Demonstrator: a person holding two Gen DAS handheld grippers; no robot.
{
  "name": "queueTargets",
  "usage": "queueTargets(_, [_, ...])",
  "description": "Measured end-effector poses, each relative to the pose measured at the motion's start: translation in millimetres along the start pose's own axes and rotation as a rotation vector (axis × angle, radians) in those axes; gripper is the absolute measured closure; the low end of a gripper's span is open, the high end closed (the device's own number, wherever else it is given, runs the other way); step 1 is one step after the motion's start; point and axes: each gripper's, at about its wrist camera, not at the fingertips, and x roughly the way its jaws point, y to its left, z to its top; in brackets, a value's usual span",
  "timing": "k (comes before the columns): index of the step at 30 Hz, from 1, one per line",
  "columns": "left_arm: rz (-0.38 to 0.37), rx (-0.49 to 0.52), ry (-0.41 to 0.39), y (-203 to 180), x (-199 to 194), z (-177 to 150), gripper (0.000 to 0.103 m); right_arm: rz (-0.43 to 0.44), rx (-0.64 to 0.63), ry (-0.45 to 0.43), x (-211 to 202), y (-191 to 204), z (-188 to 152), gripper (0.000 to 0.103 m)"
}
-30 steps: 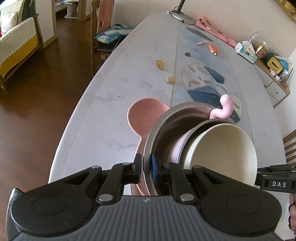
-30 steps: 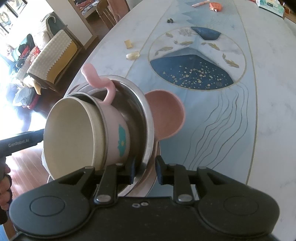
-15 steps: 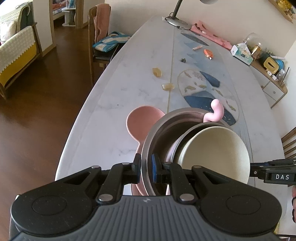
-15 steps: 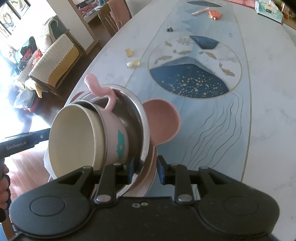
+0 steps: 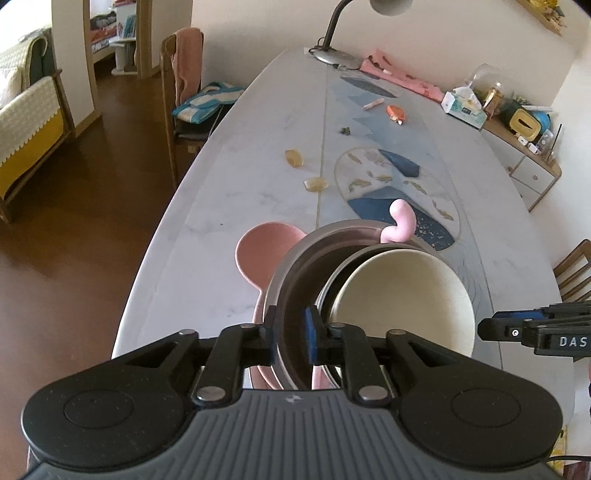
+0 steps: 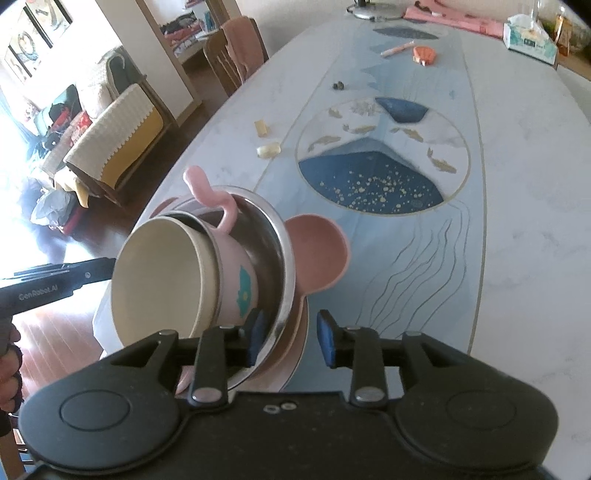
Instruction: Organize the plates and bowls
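Both jaw sets opening, left gripper (image 5: pixel 291 334) and right gripper (image 6: pixel 290 338) each straddling opposite rims of the steel bowl (image 6: pixel 282 258) stack, pads now loose, so the tilted cream bowl (image 5: pixel 402 295) and pink cup (image 6: pixel 236 273) inside could slide or tip out.

You are in a home dining room open to a living area. Ahead of your jaws runs a long marble table (image 5: pixel 258 177) with a desk lamp (image 5: pixel 347 33) and tissue box (image 6: pixel 530 37); left of them stand a wooden chair (image 5: pixel 177 92) and sofa (image 6: pixel 118 136).
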Motion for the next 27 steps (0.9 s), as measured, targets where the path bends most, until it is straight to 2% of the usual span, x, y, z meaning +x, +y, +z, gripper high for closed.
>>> queueTargets(2, [0.003,0.006,-0.018,-2,-5,-3,0.074,0.002,-0.004,-0.021,-6,0,-3,0.065])
queueTargets(4, [0.015,0.021,-0.04,-5,-11,-6,0.071,0.001,-0.013,-0.047,-13,1,-6,0.062])
queueTargets(6, [0.018,0.027,-0.057,-8,-18,-9,0.062,0.007,-0.02,-0.075,-20,2,-10,0.056])
queueTargets(8, [0.026,0.03,-0.086,-12,-26,-12,0.042,0.008,-0.029,-0.101,-27,3,-14,0.049])
queueTargets(12, [0.048,0.044,-0.136,-26,-42,-18,0.036,0.019,-0.058,-0.146,-42,5,-21,0.043])
queueTargets(14, [0.058,0.037,-0.15,-34,-47,-21,0.033,0.02,-0.079,-0.175,-49,5,-25,0.035])
queueTargets(22, [0.081,0.021,-0.201,-67,-72,-39,0.028,0.037,-0.137,-0.284,-83,0,-43,0.019])
queueTargets(25, [0.092,0.015,-0.214,-81,-79,-46,0.026,0.042,-0.163,-0.323,-95,-1,-51,0.009])
queueTargets(27, [0.082,0.014,-0.221,-90,-84,-51,0.025,0.038,-0.183,-0.347,-103,-2,-56,0.007])
